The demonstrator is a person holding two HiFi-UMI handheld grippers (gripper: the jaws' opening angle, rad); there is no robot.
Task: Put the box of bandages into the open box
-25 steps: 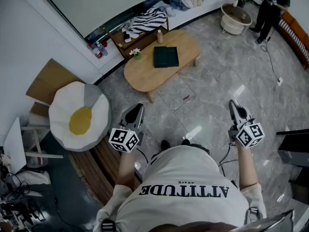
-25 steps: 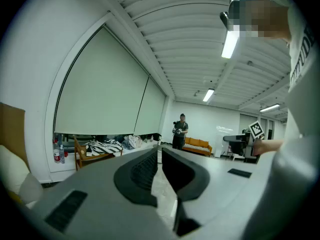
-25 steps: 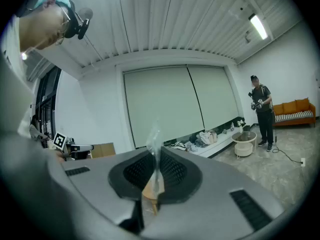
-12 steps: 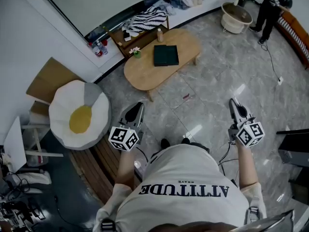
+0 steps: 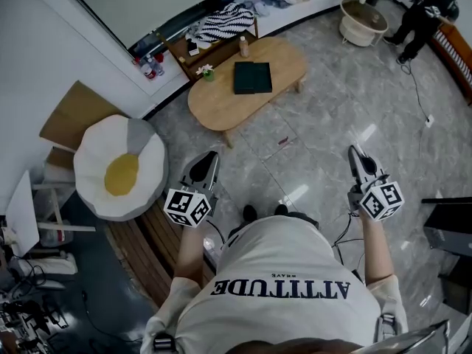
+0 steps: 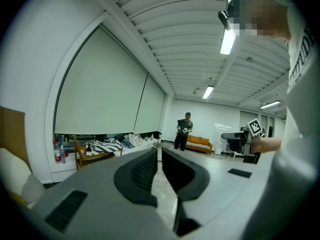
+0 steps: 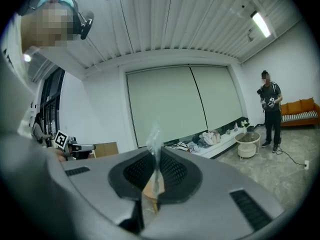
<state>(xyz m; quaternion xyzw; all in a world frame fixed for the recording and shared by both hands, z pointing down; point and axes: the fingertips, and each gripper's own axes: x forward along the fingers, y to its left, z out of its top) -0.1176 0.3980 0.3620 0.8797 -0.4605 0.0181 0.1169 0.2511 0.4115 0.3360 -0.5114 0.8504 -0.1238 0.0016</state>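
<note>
Box of bandages [image 7: 151, 186]: we take it to be the thin tan item in clear film clamped between the jaws of the right gripper [image 7: 155, 151]. The film edge sticks up past the tips, and we cannot confirm what the item is from this view. The left gripper [image 6: 159, 153] is empty, its jaws a narrow gap apart. A dark green flat box [image 5: 253, 77] lies on the oval wooden table [image 5: 217, 108], well ahead of both grippers.
</note>
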